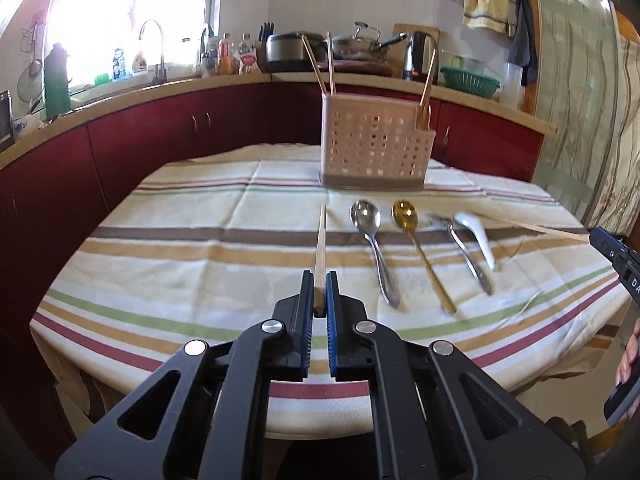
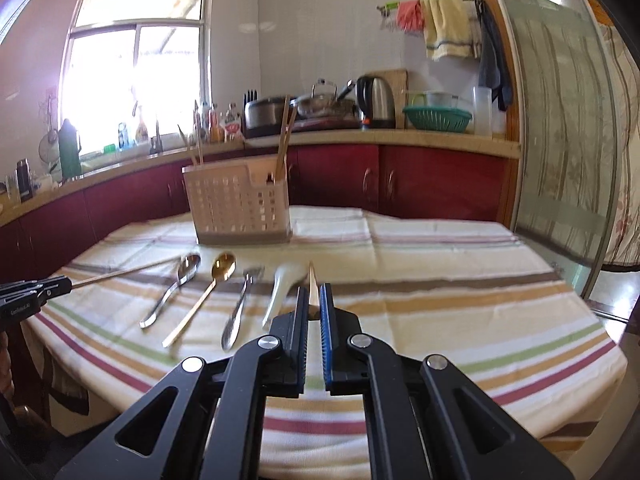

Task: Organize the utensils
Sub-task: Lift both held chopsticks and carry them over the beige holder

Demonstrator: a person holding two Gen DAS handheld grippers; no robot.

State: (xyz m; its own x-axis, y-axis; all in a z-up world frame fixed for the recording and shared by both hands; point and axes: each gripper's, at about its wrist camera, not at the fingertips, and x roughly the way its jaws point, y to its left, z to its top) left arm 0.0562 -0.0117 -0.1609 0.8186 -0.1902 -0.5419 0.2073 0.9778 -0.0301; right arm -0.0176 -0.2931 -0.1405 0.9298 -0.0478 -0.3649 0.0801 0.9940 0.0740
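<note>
A pink perforated utensil caddy (image 1: 376, 148) (image 2: 236, 204) stands at the far side of the striped table and holds several wooden chopsticks. My left gripper (image 1: 320, 280) is shut on a wooden chopstick (image 1: 321, 244) that points toward the caddy. My right gripper (image 2: 314, 292) is shut on another wooden chopstick (image 2: 312, 284); this one also shows in the left wrist view (image 1: 532, 227). On the cloth lie a silver spoon (image 1: 370, 240) (image 2: 176, 284), a gold spoon (image 1: 418, 246) (image 2: 208, 292), a fork (image 1: 464, 248) (image 2: 242, 300) and a white ceramic spoon (image 1: 478, 236) (image 2: 280, 284).
The table carries a striped cloth (image 1: 200, 240) (image 2: 440, 300). Behind it runs a red-cabinet counter (image 1: 200, 128) with a sink tap, bottles, rice cooker, pot, kettle (image 2: 376, 102) and green colander (image 2: 436, 118). A glass sliding door (image 2: 560, 140) stands at the right.
</note>
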